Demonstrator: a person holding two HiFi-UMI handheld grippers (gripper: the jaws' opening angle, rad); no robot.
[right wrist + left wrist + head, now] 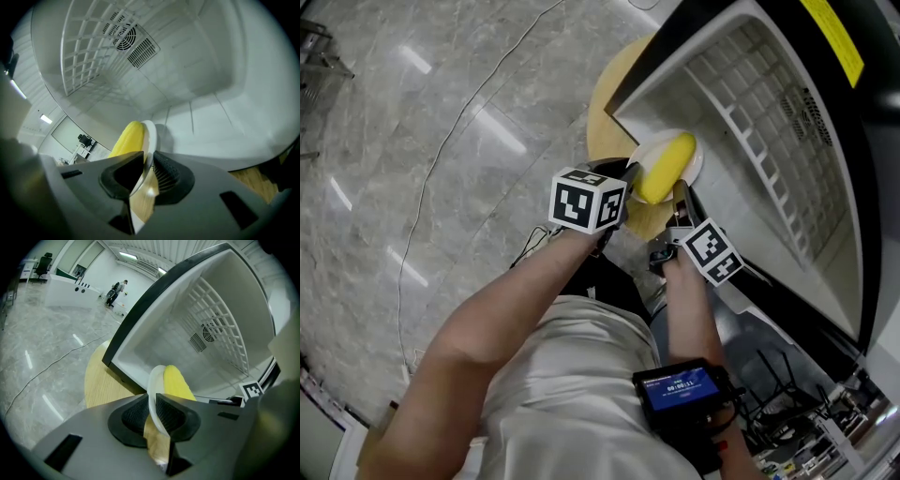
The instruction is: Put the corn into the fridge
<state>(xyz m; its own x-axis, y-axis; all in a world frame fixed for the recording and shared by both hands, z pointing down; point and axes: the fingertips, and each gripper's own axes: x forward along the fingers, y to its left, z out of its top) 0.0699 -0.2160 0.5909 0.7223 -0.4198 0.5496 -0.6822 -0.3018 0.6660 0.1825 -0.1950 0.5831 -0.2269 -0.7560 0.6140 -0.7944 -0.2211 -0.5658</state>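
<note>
A yellow corn cob (666, 167) lies on a small white plate (697, 167) held at the mouth of the open white fridge (769, 141). My left gripper (628, 183) is shut on the plate's left rim, my right gripper (680, 192) on its near right rim. In the left gripper view the plate's rim (153, 394) is pinched between the black pads, with the corn (176, 383) behind it. In the right gripper view the plate (149, 140) sits between the pads, the corn (126, 138) to its left, and the fridge interior (187, 70) fills the view.
A round wooden table (605, 94) stands under the fridge's front corner. A wire rack (769, 122) lines the fridge's back wall, with a fan vent (206, 333). A cable (441, 159) runs across the grey marble floor. A wrist-worn screen (680, 386) shows on the right forearm.
</note>
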